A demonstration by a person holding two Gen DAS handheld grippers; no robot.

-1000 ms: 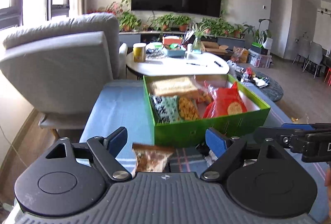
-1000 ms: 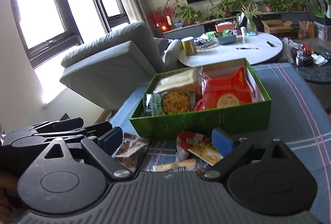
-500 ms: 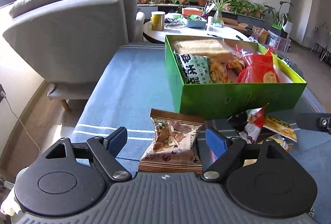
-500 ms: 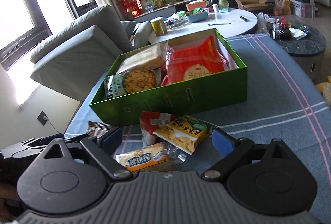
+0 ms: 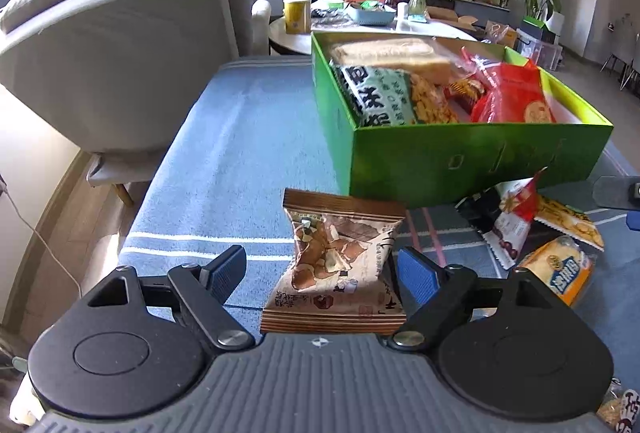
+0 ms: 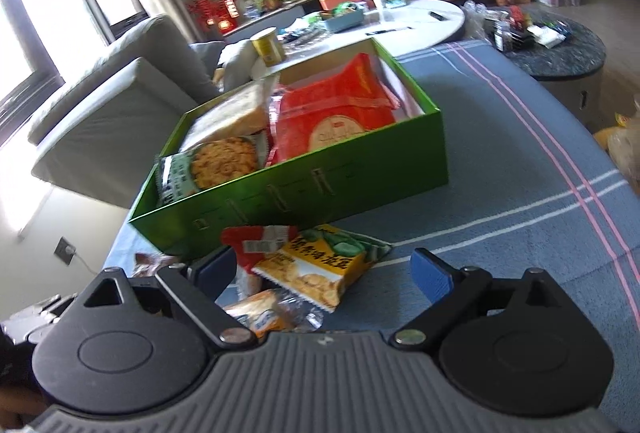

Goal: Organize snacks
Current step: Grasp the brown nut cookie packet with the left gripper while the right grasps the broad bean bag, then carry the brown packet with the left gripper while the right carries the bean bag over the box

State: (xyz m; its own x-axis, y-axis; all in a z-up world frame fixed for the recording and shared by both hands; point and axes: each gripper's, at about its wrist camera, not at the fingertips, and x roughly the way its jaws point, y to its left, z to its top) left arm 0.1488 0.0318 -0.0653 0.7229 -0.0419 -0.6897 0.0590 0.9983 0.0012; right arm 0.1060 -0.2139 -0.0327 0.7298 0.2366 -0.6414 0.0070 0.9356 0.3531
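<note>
Both hand-held grippers have dropped toward loose packets: left (image 5: 322,269) spread around the brown packet (image 5: 340,259), right (image 6: 324,271) spread (nothing gripped).

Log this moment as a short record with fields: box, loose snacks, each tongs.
box: green box on the blue cloth, open, already holding several packets
loose snacks: brown packet, red-and-white packet, yellow cracker packet, orange packet, all in front of the box
left tongs: open, brown packet between the fingers, not gripped
right tongs: open over the yellow cracker packet
</note>
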